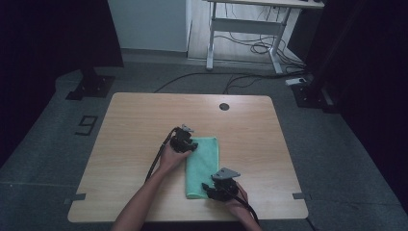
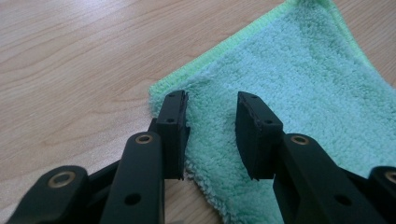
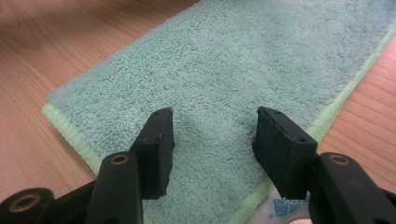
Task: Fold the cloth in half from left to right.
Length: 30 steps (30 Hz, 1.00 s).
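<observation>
A folded green towel [image 1: 202,166] lies lengthwise on the wooden table [image 1: 139,120]. My left gripper [image 1: 193,145] sits at the towel's far left corner, its jaws apart. In the left gripper view the towel [image 2: 299,65] lies under the left gripper [image 2: 212,123], the left jaw at the cloth's edge, and no fold is pinched. My right gripper [image 1: 208,189] is at the towel's near right corner. The right gripper [image 3: 212,137] has its jaws spread over the pile of the towel [image 3: 233,60], and a white label [image 3: 282,206] peeks out below the hem.
A round cable hole [image 1: 224,106] is in the table near its far edge. Beyond the table stand a white-legged desk [image 1: 245,24] and loose cables [image 1: 260,48] on the grey floor. A figure 9 [image 1: 86,125] is marked on the floor at left.
</observation>
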Available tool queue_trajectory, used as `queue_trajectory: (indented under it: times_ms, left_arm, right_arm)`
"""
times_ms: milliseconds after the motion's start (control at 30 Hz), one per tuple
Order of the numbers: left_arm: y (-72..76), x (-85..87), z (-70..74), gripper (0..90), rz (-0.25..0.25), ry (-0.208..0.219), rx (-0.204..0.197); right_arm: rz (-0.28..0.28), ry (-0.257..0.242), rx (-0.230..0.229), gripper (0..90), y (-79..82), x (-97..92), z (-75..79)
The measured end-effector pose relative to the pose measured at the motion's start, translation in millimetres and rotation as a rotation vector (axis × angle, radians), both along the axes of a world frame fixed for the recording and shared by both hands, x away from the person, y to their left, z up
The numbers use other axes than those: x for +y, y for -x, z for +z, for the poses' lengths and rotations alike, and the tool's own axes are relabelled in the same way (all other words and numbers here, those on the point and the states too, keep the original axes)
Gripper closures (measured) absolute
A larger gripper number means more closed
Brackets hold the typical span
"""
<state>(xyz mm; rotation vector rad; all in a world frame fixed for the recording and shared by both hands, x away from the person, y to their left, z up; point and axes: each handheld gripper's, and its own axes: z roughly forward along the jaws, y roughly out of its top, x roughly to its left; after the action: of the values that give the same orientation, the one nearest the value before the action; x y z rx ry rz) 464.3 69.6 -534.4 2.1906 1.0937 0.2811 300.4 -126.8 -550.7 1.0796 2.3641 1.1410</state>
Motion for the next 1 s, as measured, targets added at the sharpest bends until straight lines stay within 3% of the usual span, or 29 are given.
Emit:
queue_trajectory:
  times_ms: [167, 267, 600, 1000]
  left_arm:
    - [1.9, 0.1, 0.4, 63.5, -0.001, -0.01, -0.006]
    - [3.8, 0.4, 3.7, 62.0, 0.0, -0.024, -0.03]
    - [11.1, 23.7, 27.9, 59.0, 0.018, 0.057, -0.057]
    - [17.6, 38.8, 30.2, 56.0, 0.019, 0.058, -0.054]
  right_arm:
    - [0.007, 0.0, 0.001, 46.6, 1.0, -1.9, 0.3]
    - [0.01, -0.011, 0.012, 44.4, -0.1, -2.1, 1.1]
    - [-0.008, -0.067, -0.029, 42.4, -5.6, -7.8, 13.0]
    - [-0.038, -0.082, -0.062, 41.7, -27.4, -9.1, 25.0]
